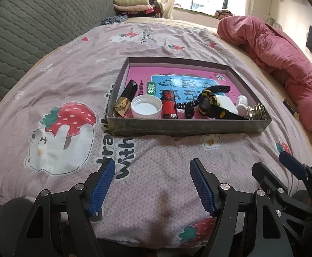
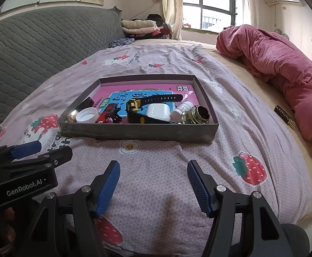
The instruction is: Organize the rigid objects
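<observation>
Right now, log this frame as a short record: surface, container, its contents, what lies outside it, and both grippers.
surface: bedsheet with strawberry print
container: shallow box, open top
contents: pink book, white cap, red lighter, watch, white case, small bottle
outside: dark flat item beside pink blanket
left gripper: open, empty
right gripper: open, empty

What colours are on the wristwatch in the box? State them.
The wristwatch is black with yellow accents; the left wrist view shows it best.
</observation>
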The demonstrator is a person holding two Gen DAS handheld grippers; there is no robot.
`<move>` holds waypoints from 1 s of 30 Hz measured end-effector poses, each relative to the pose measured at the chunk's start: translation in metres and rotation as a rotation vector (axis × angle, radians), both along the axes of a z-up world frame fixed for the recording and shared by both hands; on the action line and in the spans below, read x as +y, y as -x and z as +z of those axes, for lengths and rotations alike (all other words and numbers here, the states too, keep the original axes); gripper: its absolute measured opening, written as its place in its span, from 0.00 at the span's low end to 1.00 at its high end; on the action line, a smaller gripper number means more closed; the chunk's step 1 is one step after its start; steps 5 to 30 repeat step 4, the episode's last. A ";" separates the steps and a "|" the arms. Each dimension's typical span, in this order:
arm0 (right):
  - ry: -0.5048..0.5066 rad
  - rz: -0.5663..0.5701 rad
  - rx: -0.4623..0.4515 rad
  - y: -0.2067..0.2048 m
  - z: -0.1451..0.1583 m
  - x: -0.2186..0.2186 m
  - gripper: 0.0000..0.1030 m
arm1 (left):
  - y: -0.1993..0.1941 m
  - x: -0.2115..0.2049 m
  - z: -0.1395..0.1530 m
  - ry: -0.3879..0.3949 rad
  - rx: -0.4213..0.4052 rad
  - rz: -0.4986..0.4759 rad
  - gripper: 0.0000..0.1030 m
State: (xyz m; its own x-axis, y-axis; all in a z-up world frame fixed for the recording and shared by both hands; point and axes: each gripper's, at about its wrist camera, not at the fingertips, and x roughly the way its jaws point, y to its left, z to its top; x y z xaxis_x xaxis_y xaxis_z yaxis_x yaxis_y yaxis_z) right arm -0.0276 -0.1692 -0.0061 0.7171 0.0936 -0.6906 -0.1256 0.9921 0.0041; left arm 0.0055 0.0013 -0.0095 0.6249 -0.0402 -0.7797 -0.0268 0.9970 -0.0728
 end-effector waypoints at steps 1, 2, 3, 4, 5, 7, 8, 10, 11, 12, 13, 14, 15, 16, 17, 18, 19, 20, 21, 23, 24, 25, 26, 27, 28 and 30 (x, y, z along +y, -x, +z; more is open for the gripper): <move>0.004 -0.001 -0.003 0.000 0.000 0.000 0.63 | 0.000 -0.001 0.000 -0.002 -0.006 0.003 0.72; 0.009 -0.001 -0.007 0.000 0.001 0.000 0.63 | 0.000 0.000 0.001 -0.005 -0.019 0.009 0.72; 0.009 0.000 -0.009 -0.001 0.001 0.000 0.63 | -0.001 0.001 0.002 -0.001 -0.026 0.008 0.72; 0.008 0.001 -0.011 -0.001 0.002 0.000 0.63 | -0.002 0.002 0.003 0.011 -0.028 0.002 0.72; 0.008 0.001 -0.011 -0.001 0.002 0.000 0.63 | -0.002 0.002 0.003 0.011 -0.028 0.002 0.72; 0.008 0.001 -0.011 -0.001 0.002 0.000 0.63 | -0.002 0.002 0.003 0.011 -0.028 0.002 0.72; 0.008 0.001 -0.011 -0.001 0.002 0.000 0.63 | -0.002 0.002 0.003 0.011 -0.028 0.002 0.72; 0.008 0.001 -0.011 -0.001 0.002 0.000 0.63 | -0.002 0.002 0.003 0.011 -0.028 0.002 0.72; 0.008 0.001 -0.011 -0.001 0.002 0.000 0.63 | -0.002 0.002 0.003 0.011 -0.028 0.002 0.72; 0.008 0.001 -0.011 -0.001 0.002 0.000 0.63 | -0.002 0.002 0.003 0.011 -0.028 0.002 0.72; 0.008 0.001 -0.011 -0.001 0.002 0.000 0.63 | -0.002 0.002 0.003 0.011 -0.028 0.002 0.72; 0.008 0.001 -0.011 -0.001 0.002 0.000 0.63 | -0.002 0.002 0.003 0.011 -0.028 0.002 0.72; 0.008 0.001 -0.011 -0.001 0.002 0.000 0.63 | -0.002 0.002 0.003 0.011 -0.028 0.002 0.72; 0.008 0.001 -0.011 -0.001 0.002 0.000 0.63 | -0.002 0.002 0.003 0.011 -0.028 0.002 0.72; 0.008 0.001 -0.011 -0.001 0.002 0.000 0.63 | -0.002 0.002 0.003 0.011 -0.028 0.002 0.72; 0.008 0.001 -0.011 -0.001 0.002 0.000 0.63 | -0.002 0.002 0.003 0.011 -0.028 0.002 0.72; 0.008 0.001 -0.011 -0.001 0.002 0.000 0.63 | -0.002 0.002 0.003 0.011 -0.028 0.002 0.72; 0.008 0.001 -0.011 -0.001 0.002 0.000 0.63 | -0.002 0.002 0.003 0.011 -0.028 0.002 0.72; 0.008 0.001 -0.011 -0.001 0.002 0.000 0.63 | -0.002 0.002 0.003 0.011 -0.028 0.002 0.72; 0.008 0.001 -0.011 -0.001 0.002 0.000 0.63 | -0.002 0.002 0.003 0.011 -0.028 0.002 0.72; 0.008 0.001 -0.011 -0.001 0.002 0.000 0.63 | -0.002 0.002 0.003 0.011 -0.028 0.002 0.72; 0.008 0.001 -0.011 -0.001 0.002 0.000 0.63 | -0.002 0.002 0.003 0.011 -0.028 0.002 0.72; 0.008 0.001 -0.011 -0.001 0.002 0.000 0.63 | -0.002 0.002 0.003 0.011 -0.028 0.002 0.72; 0.008 0.001 -0.011 -0.001 0.002 0.000 0.63 | -0.002 0.002 0.003 0.011 -0.028 0.002 0.72; 0.008 0.001 -0.011 -0.001 0.002 0.000 0.63 | -0.002 0.002 0.003 0.011 -0.028 0.002 0.72; 0.008 0.001 -0.011 -0.001 0.002 0.000 0.63 | -0.002 0.002 0.003 0.011 -0.028 0.002 0.72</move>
